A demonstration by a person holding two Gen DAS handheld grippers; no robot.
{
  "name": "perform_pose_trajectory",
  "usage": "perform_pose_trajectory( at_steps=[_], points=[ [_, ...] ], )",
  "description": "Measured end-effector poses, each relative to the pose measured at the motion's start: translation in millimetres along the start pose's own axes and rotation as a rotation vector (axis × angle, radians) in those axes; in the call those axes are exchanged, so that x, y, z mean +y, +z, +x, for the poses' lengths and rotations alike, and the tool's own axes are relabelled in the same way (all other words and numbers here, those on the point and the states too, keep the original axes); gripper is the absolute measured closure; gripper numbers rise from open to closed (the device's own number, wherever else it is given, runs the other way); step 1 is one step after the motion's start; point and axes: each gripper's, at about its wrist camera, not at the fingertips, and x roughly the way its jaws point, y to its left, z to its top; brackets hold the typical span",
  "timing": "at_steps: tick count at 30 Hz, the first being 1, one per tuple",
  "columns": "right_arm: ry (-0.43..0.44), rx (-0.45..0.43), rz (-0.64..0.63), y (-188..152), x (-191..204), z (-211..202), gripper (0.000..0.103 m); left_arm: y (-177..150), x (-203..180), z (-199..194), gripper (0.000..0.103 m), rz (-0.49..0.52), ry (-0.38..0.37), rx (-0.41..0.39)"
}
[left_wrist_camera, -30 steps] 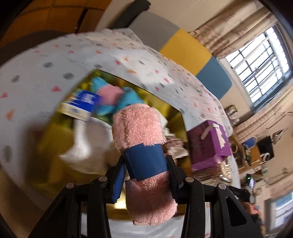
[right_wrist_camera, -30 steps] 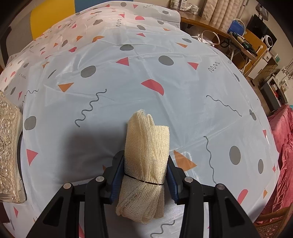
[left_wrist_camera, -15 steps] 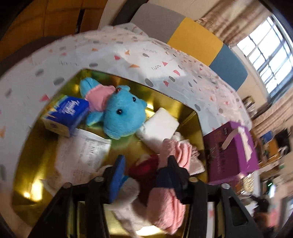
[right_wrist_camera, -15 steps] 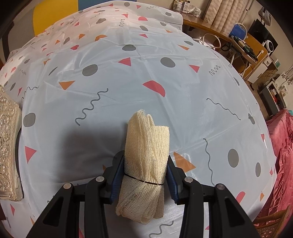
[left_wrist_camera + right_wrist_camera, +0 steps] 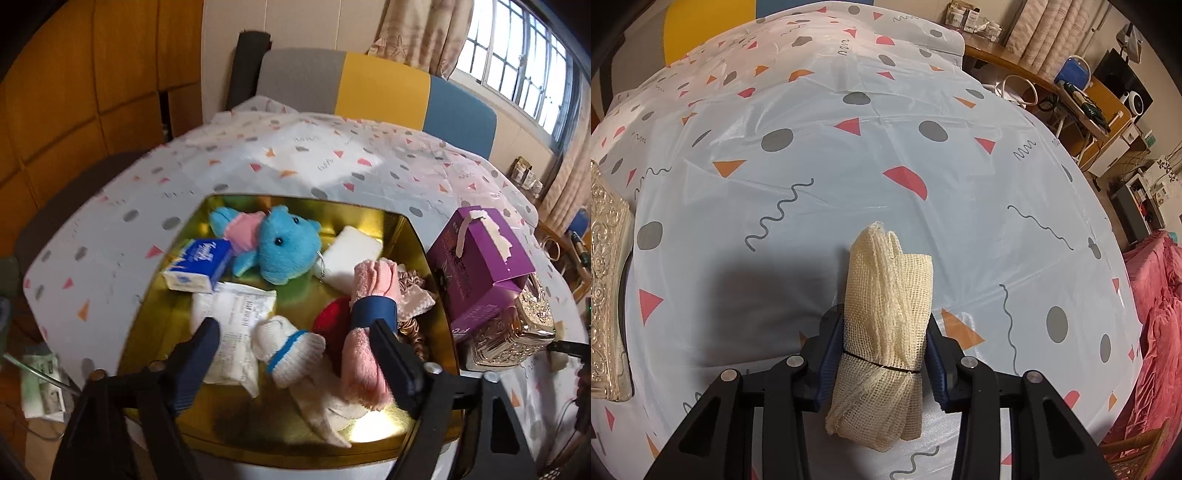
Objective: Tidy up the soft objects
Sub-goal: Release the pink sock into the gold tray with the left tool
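Two grippers: your left gripper (image 5: 291, 354) has just been opening, its wide jaws clear of the blue-banded pink towel roll (image 5: 371, 325) lying in the gold tray (image 5: 421, 236); your right gripper (image 5: 882, 354) clamps the cream mesh roll (image 5: 886, 321). The print on the blue tissue pack (image 5: 199, 264) is unreadable.

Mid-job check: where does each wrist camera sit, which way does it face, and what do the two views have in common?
Left wrist: on the left tongs, angled down at the gold tray holding the pink towel roll; both fingers show, jaws just opened wide.
Right wrist: on the right tongs, steeply down at the tablecloth; fingers clamp the cream mesh roll.
Shared: the patterned tablecloth and the ornate silver box.
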Motion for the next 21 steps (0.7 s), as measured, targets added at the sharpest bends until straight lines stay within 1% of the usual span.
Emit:
perform_pose_trajectory(
  at_steps=[8, 16, 21],
  points=[
    [0.001, -0.001, 0.000, -0.5, 0.3, -0.6, 0.064, -4.2, -7.0, -20.4, 0.006, 0.028, 0.009, -0.038],
    [0.004, -0.004, -0.004, 0.5, 0.3, -1.5, 0.065, -4.6, -7.0, -31.1, 0.001, 0.040, 0.008, -0.058],
    [0.023, -0.007, -0.016, 0.9, 2.1, -2.4, 0.065, -5.8, -5.5, -35.7, 0.000, 0.052, 0.012, -0.067]
  ],
)
